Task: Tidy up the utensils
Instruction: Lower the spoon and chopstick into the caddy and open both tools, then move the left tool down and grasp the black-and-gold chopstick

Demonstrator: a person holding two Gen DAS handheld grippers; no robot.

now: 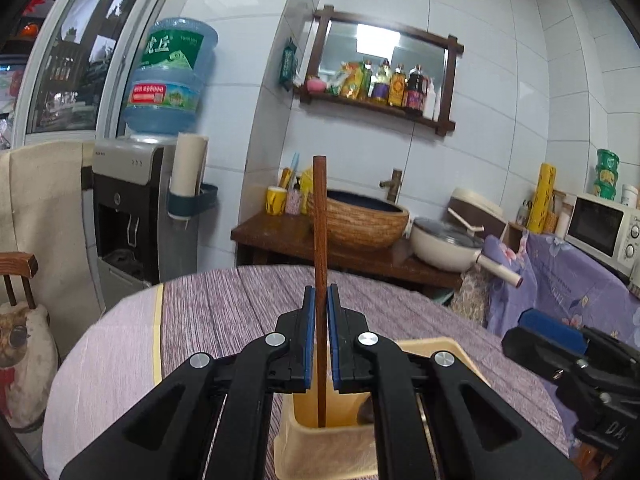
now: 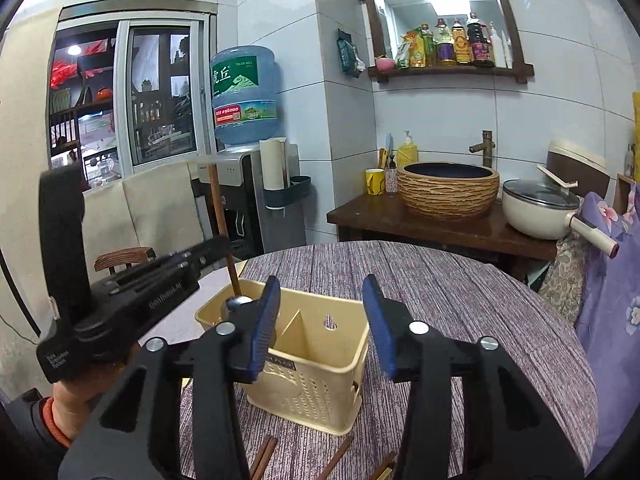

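My left gripper (image 1: pixel 320 300) is shut on a brown wooden chopstick (image 1: pixel 319 216) that stands upright with its lower end inside a cream plastic utensil holder (image 1: pixel 320 444). In the right wrist view the holder (image 2: pixel 320 368) sits on the round table with a divider inside; the chopstick (image 2: pixel 224 240) leans in its left compartment beside a dark round utensil end (image 2: pixel 236 303). My right gripper (image 2: pixel 320 312) is open and empty, just in front of the holder. Several loose chopsticks (image 2: pixel 264 456) lie on the table between its fingers.
The round table (image 2: pixel 460 288) has a purple striped cloth. Behind it stand a wooden counter with a woven basin (image 2: pixel 450 188) and a lidded white pot (image 2: pixel 540 208). A water dispenser (image 2: pixel 248 184) and a chair (image 2: pixel 124 258) are on the left, a microwave (image 1: pixel 604 228) on the right.
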